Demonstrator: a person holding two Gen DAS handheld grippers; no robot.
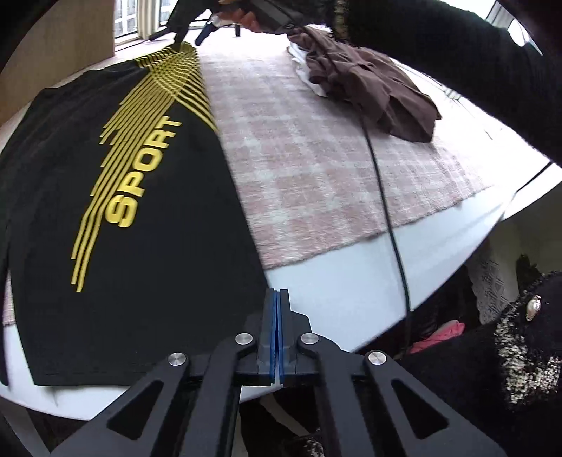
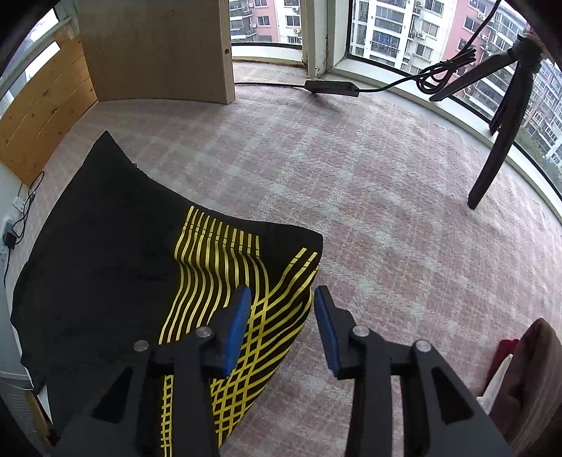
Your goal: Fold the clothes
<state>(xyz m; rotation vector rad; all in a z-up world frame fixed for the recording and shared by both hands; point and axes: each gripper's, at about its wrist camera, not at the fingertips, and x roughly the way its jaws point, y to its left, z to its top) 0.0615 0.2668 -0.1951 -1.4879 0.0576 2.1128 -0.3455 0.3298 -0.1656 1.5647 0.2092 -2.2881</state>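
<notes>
Left tongs (image 1: 278,298), seen from the left wrist view, have their blue pads (image 1: 270,330) pressed together with nothing between them, at the near edge of the white worktop (image 1: 333,298), just beside the lower hem corner of the black shirt (image 1: 140,246). Right tongs (image 2: 282,298), seen from the right wrist view, stand apart with a clear gap between the blue pads (image 2: 237,327), holding nothing, poised over the folded edge of the black shirt (image 2: 105,267) where the yellow stripes (image 2: 224,281) cross. Black shirt, printed with yellow stripes and the word SPORT (image 1: 140,175), lies spread flat, partly on the pink checked blanket (image 1: 298,158) and partly on the white worktop; one portion is folded over itself at the striped end. Brown garment (image 1: 368,88) lies crumpled at the far side of the blanket, on top of a white cloth (image 1: 305,75), well apart from the shirt. Black cable (image 1: 386,218) crosses the blanket and runs off the near edge of the worktop. Black tripod (image 2: 502,133) stands on the blanket near the window (image 2: 404,31); a black adapter (image 2: 332,87) with its cord lies by the sill, and a wooden panel (image 2: 154,49) stands at the far left. No containers are visible.
</notes>
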